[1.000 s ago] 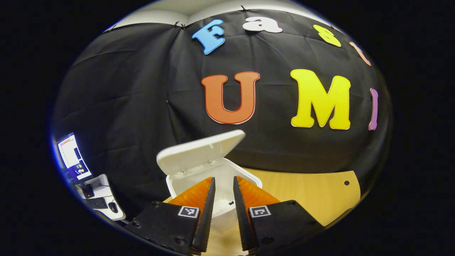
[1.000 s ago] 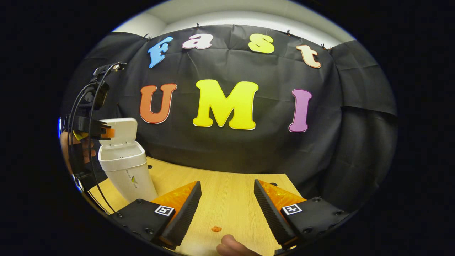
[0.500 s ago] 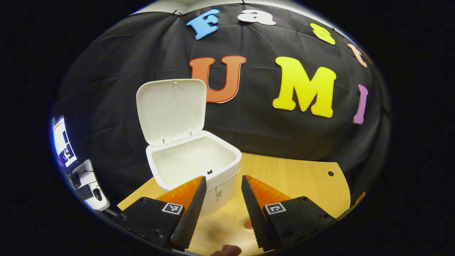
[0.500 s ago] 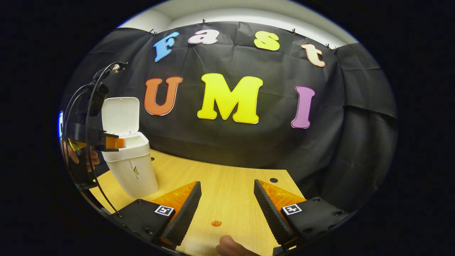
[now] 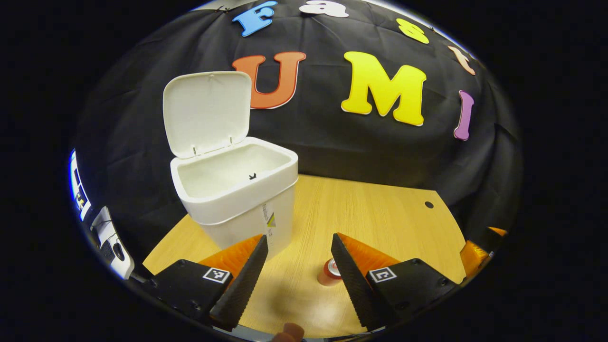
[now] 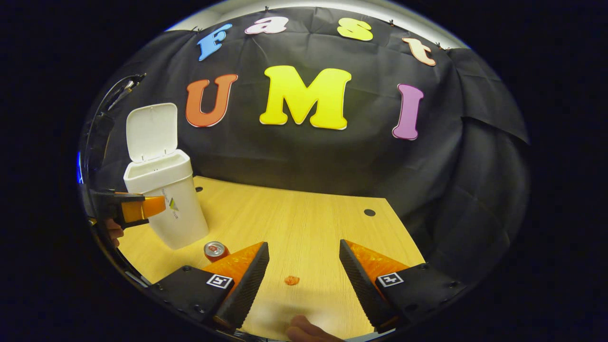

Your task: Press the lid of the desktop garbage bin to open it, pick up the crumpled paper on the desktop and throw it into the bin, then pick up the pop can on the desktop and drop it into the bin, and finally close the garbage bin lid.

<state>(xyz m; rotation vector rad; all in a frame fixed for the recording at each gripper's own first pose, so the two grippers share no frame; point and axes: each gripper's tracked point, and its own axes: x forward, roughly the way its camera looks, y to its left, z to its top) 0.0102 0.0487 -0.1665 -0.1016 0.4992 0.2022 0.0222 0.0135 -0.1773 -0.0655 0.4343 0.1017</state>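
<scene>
The left gripper (image 5: 297, 259) hung with its fingers apart and empty, the pop can (image 5: 329, 271) upright on the table (image 5: 380, 218) just inside its right finger, right of the garbage bin (image 5: 237, 190). The bin's lid (image 5: 206, 111) stood up. The right gripper (image 6: 304, 266) was spread, empty, over a small orange scrap (image 6: 291, 280).

The pop can (image 5: 329, 272) stands on the wooden table (image 5: 380, 218), its right side hidden behind a finger (image 5: 349, 270) of the left gripper. In the right gripper view, a finger (image 6: 237, 270) covers the can's lower body. A small orange scrap (image 6: 291, 280) is too small to identify.
</scene>
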